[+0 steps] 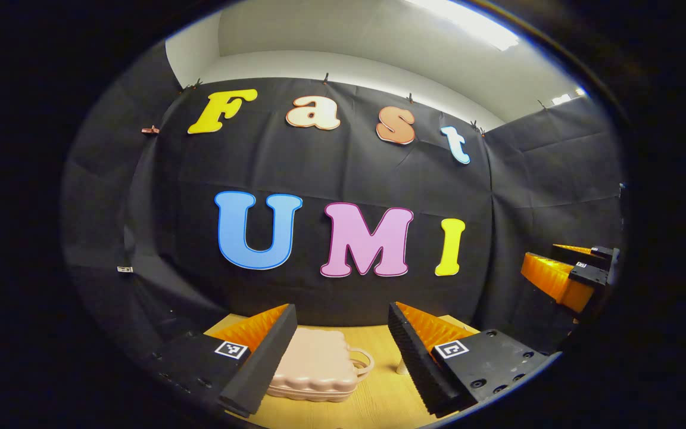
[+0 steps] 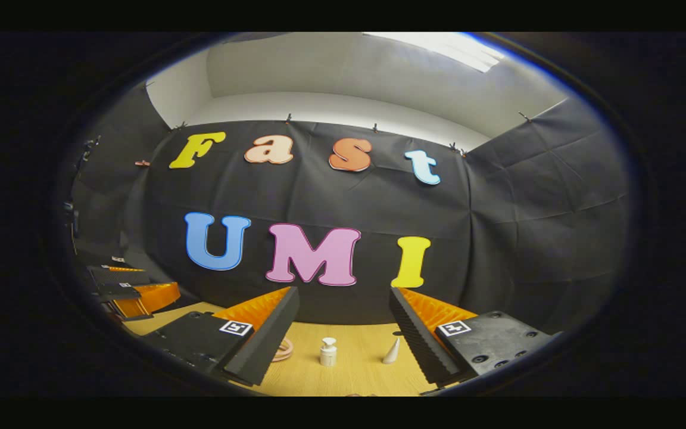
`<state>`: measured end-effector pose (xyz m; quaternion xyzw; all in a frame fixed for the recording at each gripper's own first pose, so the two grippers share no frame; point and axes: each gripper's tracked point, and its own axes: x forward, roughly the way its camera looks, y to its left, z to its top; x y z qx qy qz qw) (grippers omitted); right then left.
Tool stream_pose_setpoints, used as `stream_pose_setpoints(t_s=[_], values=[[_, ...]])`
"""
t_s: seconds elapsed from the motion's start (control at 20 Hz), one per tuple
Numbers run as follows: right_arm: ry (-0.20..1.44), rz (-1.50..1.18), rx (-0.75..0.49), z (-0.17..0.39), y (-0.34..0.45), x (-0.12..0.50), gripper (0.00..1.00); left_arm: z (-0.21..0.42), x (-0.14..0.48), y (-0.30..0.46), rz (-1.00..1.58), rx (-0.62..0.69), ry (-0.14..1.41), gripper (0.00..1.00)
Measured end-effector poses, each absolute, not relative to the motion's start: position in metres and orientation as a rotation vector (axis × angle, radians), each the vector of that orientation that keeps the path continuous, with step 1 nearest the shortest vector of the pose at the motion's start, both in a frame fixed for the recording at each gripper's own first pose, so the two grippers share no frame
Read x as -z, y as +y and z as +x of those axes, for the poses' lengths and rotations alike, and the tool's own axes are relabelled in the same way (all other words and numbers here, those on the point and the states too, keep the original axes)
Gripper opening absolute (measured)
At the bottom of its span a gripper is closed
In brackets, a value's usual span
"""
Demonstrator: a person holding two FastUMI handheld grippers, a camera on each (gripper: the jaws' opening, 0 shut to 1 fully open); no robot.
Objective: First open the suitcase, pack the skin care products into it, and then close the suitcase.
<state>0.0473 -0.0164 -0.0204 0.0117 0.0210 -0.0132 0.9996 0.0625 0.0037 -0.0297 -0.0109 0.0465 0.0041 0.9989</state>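
A small pink ribbed suitcase [image 1: 314,364] lies shut on the wooden table [image 1: 379,399], its handle toward the right. My left gripper [image 1: 343,357] hovers above and in front of it, open, with nothing between its fingers. In the right gripper view, a small white pump bottle [image 2: 328,351] and a white cone-shaped tube [image 2: 391,351] stand on the table [image 2: 349,372]. My right gripper [image 2: 343,342] is open above them, holding nothing. The suitcase handle [image 2: 283,350] peeks out beside the left finger. The right gripper [image 1: 563,275] also shows at the far right of the left gripper view.
Black cloth walls close off the back and both sides of the booth. The left gripper [image 2: 134,292] appears at the far left of the right gripper view, raised over the table's edge.
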Motion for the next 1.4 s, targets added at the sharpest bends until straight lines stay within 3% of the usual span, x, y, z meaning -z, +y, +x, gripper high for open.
stream_pose_setpoints(t_s=[0.35, 0.65, 1.05, 1.3, 1.35, 1.4], values=[[0.035, -0.015, 0.014, 0.094, -0.048, 0.038, 0.97, 0.145, 0.101, -0.028, -0.069, 0.038, 0.232, 0.98], [0.040, -0.027, -0.006, 0.141, -0.082, 0.062, 0.97, 0.216, 0.215, -0.057, -0.001, 0.077, 0.440, 0.98], [0.068, -0.100, 0.000, 0.185, -0.129, 0.097, 0.97, 0.262, 0.321, -0.080, -0.101, 0.064, 0.691, 0.98], [0.097, -0.100, 0.004, 0.203, -0.148, 0.116, 0.96, 0.270, 0.361, -0.081, -0.161, -0.020, 0.832, 0.89], [0.100, -0.098, 0.005, 0.207, -0.150, 0.119, 0.97, 0.273, 0.371, -0.082, -0.154, -0.027, 0.866, 0.78], [0.102, -0.095, 0.005, 0.210, -0.152, 0.121, 0.97, 0.273, 0.381, -0.080, -0.129, -0.044, 0.909, 0.78]])
